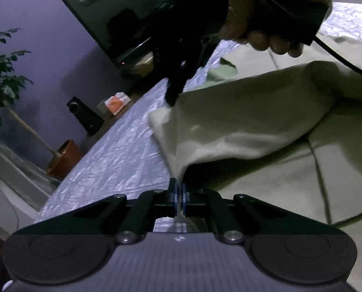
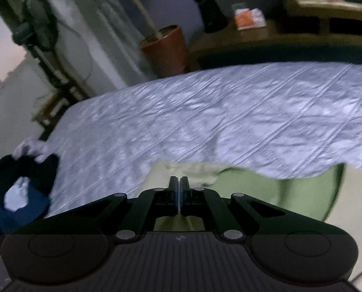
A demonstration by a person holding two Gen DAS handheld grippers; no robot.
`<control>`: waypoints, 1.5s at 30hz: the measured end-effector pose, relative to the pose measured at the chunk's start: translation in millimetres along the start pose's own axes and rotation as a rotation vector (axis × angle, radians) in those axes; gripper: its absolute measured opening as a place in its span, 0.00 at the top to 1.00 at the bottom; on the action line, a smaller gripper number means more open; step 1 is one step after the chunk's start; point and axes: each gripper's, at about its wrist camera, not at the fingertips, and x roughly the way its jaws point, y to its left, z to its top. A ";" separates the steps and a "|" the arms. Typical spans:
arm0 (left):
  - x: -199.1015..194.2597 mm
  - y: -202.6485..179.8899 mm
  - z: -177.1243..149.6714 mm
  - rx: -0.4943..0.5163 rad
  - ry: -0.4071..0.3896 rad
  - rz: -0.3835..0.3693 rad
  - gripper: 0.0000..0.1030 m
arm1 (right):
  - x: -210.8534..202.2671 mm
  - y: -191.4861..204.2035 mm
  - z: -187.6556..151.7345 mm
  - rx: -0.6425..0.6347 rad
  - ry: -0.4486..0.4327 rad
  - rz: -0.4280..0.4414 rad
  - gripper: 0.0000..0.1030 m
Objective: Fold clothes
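Plainly, the left claw (image 1: 180, 189) is clamped on a raised fold of the pale green garment (image 1: 241, 126), which lies on the quilted bed (image 1: 112, 160). At one o'clock from it, the right claw (image 1: 172, 97), held in a hand (image 1: 261, 19), pinches the same edge; its own camera shows it closed on cloth. No readable writing shows, not even on the orange box (image 2: 250, 18).

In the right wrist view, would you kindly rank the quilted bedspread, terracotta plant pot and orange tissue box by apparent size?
1. quilted bedspread
2. terracotta plant pot
3. orange tissue box
The pot and box stand farther back, so true sizes are unsure.
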 end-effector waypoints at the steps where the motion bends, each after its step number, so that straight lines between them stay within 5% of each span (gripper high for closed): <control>1: 0.9 -0.1 -0.1 -0.001 0.006 0.005 0.97 | -2.3 -2.5 1.1 0.016 -0.019 -0.014 1.00; 9: 1.5 2.6 0.5 -0.024 0.047 0.017 0.96 | -9.4 3.7 0.7 -0.025 -0.038 -0.013 0.96; 14: -2.9 -0.7 0.8 -0.009 0.054 0.064 0.80 | 4.4 37.3 -7.5 -0.160 0.038 0.039 0.94; 18: -5.7 14.2 -3.3 -0.072 0.077 0.095 0.57 | 21.9 41.5 -12.9 -0.225 0.077 -0.123 0.95; 21: -7.5 24.7 -3.3 -0.139 0.099 0.111 0.55 | -0.4 39.0 -11.6 -0.293 0.003 -0.271 0.92; 24: -13.2 34.1 -0.1 -0.196 0.084 0.112 0.55 | -47.4 27.6 -18.8 -0.228 -0.064 -0.229 0.88; 29: -21.6 40.5 6.1 -0.228 0.073 0.125 0.50 | -126.6 13.4 -80.5 -0.108 -0.063 -0.246 0.83; 32: -11.2 36.1 0.4 -0.189 0.118 0.069 0.49 | -163.8 -0.4 -135.9 0.037 -0.020 -0.211 0.81; 35: -7.1 30.2 -3.8 -0.148 0.161 0.106 0.48 | -179.4 9.8 -175.8 0.029 0.036 -0.206 0.64; 36: -8.0 33.3 -4.0 -0.164 0.161 0.113 0.46 | -180.3 15.4 -183.5 0.011 0.049 -0.210 0.47; 37: -9.3 37.0 -3.8 -0.182 0.158 0.126 0.46 | -179.3 21.6 -188.6 -0.011 0.058 -0.212 0.41; 40: -17.4 49.9 0.2 -0.253 0.116 0.185 0.47 | -178.6 50.6 -193.5 -0.174 0.070 -0.259 0.43; 45: -31.6 53.8 14.7 -0.331 0.011 0.183 0.45 | -175.5 122.0 -214.9 -0.644 0.122 -0.316 0.47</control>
